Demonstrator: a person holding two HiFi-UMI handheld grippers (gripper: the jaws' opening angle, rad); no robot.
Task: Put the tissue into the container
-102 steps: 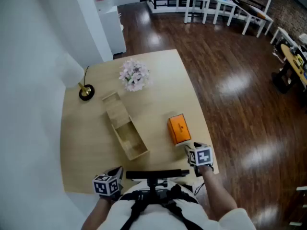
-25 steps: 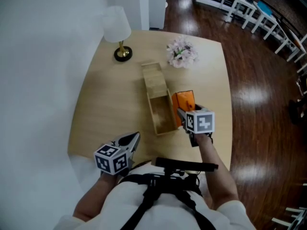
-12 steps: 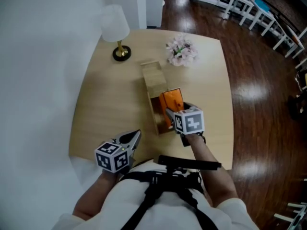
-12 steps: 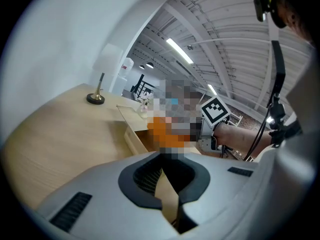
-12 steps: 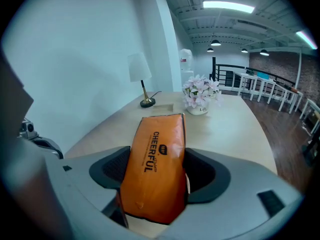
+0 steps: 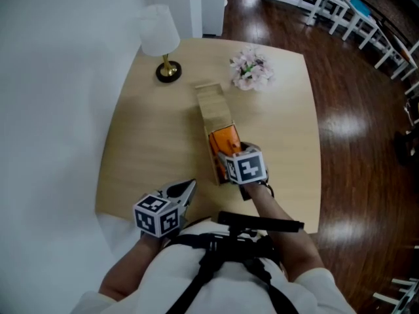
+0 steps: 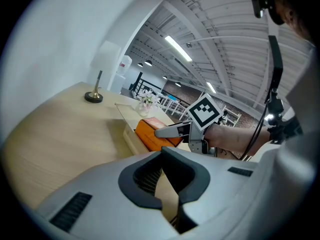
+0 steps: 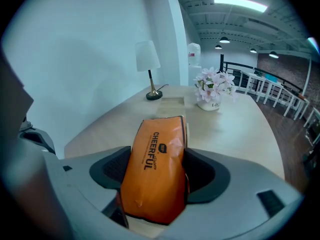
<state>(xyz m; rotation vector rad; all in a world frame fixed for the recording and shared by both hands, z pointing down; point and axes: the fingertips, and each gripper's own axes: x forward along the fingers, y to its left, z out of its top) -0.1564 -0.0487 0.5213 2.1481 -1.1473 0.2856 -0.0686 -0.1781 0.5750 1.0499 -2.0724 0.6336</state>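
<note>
- As I look down through the head view, the right gripper (image 6: 226, 152) sits at the middle of the table (image 6: 144, 136), clamped on the orange tissue pack (image 6: 224, 139).
- The pack lies over the open near half of the wooden container (image 6: 213, 110), which runs from 12 to 6 o'clock down the tabletop. I cannot tell whether the pack touches the bottom.
- The left gripper (image 6: 186, 190) hangs at about 7 o'clock near the table's near edge, well apart from the container, its jaws drawn to a point.
- A white lamp (image 6: 159, 34) stands at 11 o'clock and a pot of pale flowers (image 6: 251, 67) at 1 o'clock.
- In the left gripper view, the left gripper (image 7: 162, 156) has its jaws together with nothing between them.
- Ahead of it, towards 12 o'clock, I see the tissue pack (image 7: 152, 135) tilted, rising above the container (image 7: 127, 130) wall, with a right gripper (image 7: 167, 131) jaw against its side.
- In the right gripper view, both pads of the right gripper (image 8: 160, 184) press on the tissue pack (image 8: 157, 164), one at 9 and one at 3 o'clock, and the pack stands lengthwise away from the camera.
- Past its far end the container (image 8: 170, 104) shows. The lamp (image 8: 148, 59) is at 11 o'clock and the flowers (image 8: 214, 86) at 1 o'clock.
</note>
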